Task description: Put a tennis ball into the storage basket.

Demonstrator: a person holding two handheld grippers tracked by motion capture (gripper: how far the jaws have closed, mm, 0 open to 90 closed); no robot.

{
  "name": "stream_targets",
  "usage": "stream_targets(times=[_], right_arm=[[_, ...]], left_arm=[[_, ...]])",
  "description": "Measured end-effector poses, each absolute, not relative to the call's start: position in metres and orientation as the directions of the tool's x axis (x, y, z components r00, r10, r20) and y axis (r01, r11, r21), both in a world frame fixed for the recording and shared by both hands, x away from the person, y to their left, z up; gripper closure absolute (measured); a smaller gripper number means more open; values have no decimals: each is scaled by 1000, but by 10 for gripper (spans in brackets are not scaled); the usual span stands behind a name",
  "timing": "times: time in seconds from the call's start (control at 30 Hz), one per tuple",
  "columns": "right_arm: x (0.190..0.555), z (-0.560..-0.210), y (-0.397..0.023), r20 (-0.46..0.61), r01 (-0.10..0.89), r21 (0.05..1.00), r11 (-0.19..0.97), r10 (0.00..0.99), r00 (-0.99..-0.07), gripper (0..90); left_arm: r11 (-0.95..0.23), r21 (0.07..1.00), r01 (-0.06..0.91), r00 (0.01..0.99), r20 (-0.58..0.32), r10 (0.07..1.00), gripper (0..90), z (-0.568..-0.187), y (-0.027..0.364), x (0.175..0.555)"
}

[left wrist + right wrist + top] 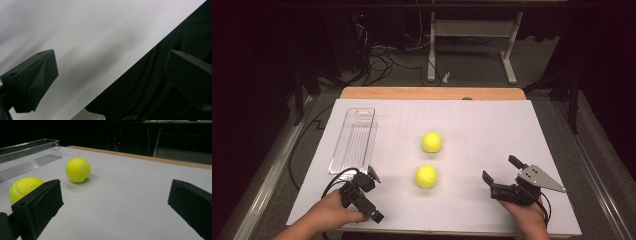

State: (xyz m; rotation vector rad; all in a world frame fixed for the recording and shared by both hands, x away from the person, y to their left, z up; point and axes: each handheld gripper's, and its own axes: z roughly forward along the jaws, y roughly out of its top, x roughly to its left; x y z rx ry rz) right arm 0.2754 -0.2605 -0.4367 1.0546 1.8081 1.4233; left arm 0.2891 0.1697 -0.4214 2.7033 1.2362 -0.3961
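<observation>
The nearer tennis ball (426, 176) lies between both tongs; the right tongs (503, 174), jaws apart, face it; the left tongs (110, 82) gape, pointing off the counter (492, 125).

Looks like a lab or test room. Dark surroundings, grey carpet floor (472, 65), loose cables (379, 60) by equipment with a red light, white-legged desk (472, 30) behind the paper-covered table (492, 130).

tray (353, 141) left of two balls (432, 142)
</observation>
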Motion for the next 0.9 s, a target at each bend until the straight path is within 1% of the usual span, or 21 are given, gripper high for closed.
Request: stream_targets(times=[0.43,0.9], right_arm=[[275,-437,-261,19,219,970,107,863,-506,2],[275,-437,-261,18,219,970,108,862,-506,2]], left_arm=[[-684,28,729,658,-305,689,6,-417,144,293],[-718,39,695,695,-291,657,6,-407,114,302]])
